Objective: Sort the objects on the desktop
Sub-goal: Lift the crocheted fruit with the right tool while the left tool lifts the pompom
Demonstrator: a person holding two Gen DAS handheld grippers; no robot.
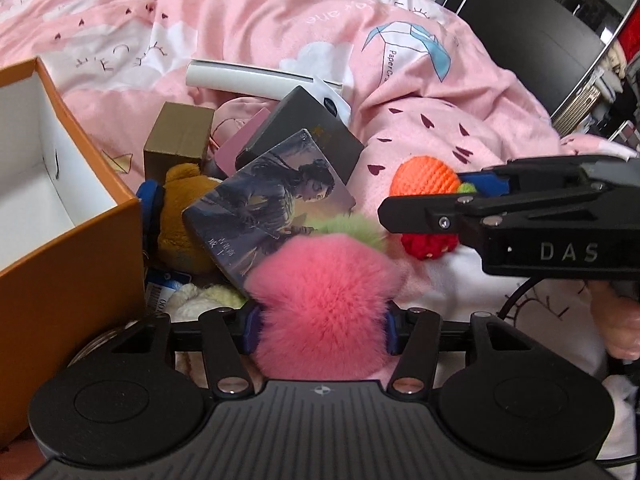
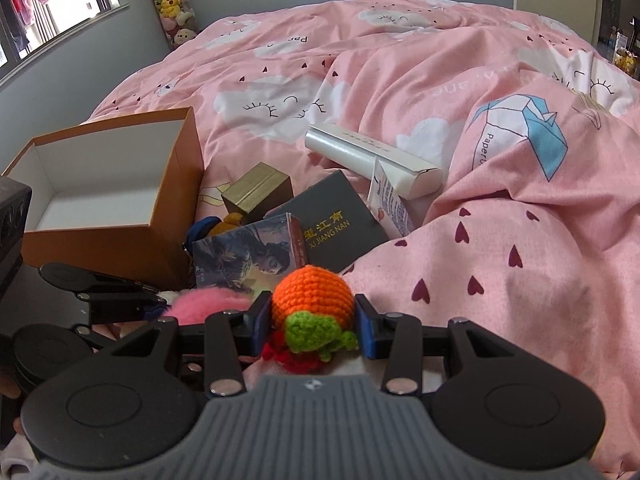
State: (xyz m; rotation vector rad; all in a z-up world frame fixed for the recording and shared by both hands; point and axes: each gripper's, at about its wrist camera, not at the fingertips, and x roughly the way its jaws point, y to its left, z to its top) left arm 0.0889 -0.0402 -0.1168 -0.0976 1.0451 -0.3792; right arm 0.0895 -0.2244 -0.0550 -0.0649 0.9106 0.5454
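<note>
Pompom (image 1: 326, 300) sits between the left tool's (image 1: 320, 330) parted fingers; right tool (image 2: 312, 326) clamps crochet orange (image 2: 312, 294).

A rumpled pink duvet (image 2: 460, 80) covers the bed, printed with sleepy clouds, dark little hearts and a blue-and-white paper crane (image 2: 524, 132). Back left, a window (image 2: 52, 0) lets in daylight against the grey wall, and a tall stack of plush toys (image 2: 172, 0) fills the corner.
</note>
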